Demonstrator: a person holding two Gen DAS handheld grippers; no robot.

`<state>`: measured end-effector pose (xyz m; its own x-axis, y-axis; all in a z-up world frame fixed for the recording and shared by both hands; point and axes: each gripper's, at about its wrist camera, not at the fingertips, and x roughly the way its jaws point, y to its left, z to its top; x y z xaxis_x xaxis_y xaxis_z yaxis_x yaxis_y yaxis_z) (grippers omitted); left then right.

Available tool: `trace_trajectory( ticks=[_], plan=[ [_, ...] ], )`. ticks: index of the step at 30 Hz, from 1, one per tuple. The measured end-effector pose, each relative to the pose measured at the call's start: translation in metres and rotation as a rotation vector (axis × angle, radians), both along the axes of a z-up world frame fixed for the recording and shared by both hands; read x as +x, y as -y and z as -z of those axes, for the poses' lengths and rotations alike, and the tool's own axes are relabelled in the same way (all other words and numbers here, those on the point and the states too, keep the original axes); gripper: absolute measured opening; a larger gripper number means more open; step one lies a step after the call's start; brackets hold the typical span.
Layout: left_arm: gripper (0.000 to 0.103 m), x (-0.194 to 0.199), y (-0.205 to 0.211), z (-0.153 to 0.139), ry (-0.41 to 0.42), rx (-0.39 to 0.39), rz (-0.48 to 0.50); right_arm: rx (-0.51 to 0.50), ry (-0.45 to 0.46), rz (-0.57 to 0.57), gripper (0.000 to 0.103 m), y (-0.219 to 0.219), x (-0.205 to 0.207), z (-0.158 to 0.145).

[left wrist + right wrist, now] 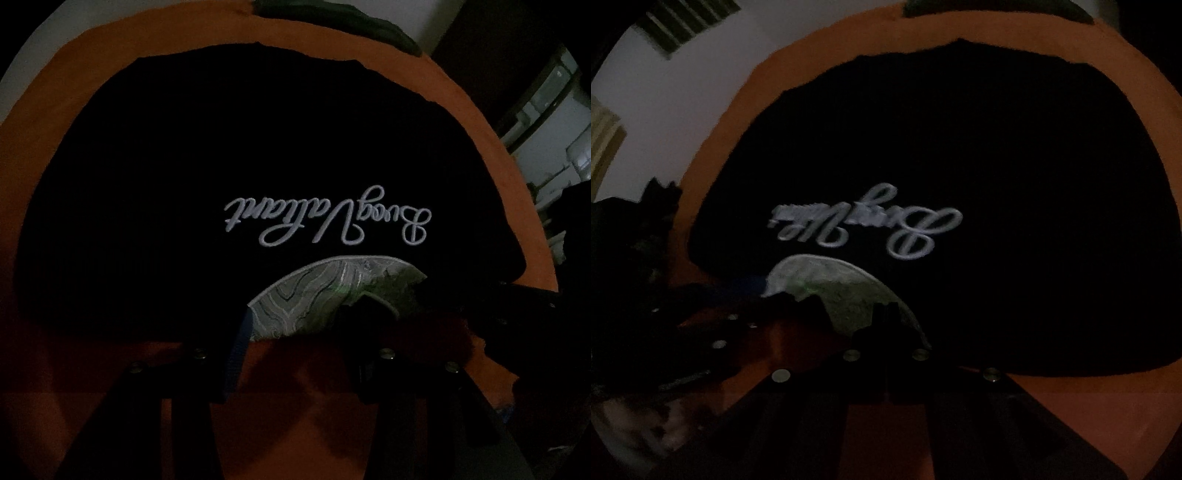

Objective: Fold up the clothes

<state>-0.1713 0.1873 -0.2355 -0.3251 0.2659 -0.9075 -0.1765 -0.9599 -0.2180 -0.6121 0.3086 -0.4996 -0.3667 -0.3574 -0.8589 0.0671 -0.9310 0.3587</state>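
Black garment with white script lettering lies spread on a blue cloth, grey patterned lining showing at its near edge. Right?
Not quite: the cloth under it is orange, not blue. The left wrist view shows orange all round the black garment. The rest holds: white script lettering on the garment, grey patterned lining at its near edge.

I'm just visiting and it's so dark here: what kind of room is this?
Probably a room in a home, dimly lit. A black garment lies spread on an orange cloth, with a white wall behind and what may be pale shelves alongside.
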Motion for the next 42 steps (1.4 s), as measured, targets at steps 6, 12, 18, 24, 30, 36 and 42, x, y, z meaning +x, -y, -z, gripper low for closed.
trace_trajectory(
  ticks=[6, 12, 18, 24, 30, 36, 42],
  plan=[
    [0.048, 0.003, -0.002, 0.002, -0.001, -0.005, 0.016, -0.035, -0.012, -0.063, 0.0, 0.017, -0.002, -0.002],
    [0.048, 0.006, 0.004, 0.005, 0.002, 0.014, 0.004, -0.033, 0.007, -0.081, 0.0, 0.023, -0.01, 0.004],
    [0.048, 0.009, 0.006, 0.006, 0.005, 0.008, -0.001, -0.032, 0.058, -0.058, 0.0, 0.016, -0.014, 0.019],
    [0.045, 0.013, 0.017, 0.006, 0.005, 0.003, -0.012, -0.024, 0.077, -0.01, 0.0, 0.002, -0.008, 0.021],
    [0.045, 0.011, 0.052, 0.012, 0.02, -0.016, -0.097, -0.057, 0.116, 0.065, 0.0, -0.023, -0.003, 0.027],
    [0.045, 0.018, 0.072, 0.009, 0.001, -0.068, -0.105, 0.001, 0.11, 0.139, 0.0, -0.044, 0.005, 0.021],
    [0.045, 0.022, 0.086, 0.009, -0.004, -0.078, -0.101, -0.019, 0.131, 0.221, 0.0, -0.106, 0.013, 0.026]
  ],
)
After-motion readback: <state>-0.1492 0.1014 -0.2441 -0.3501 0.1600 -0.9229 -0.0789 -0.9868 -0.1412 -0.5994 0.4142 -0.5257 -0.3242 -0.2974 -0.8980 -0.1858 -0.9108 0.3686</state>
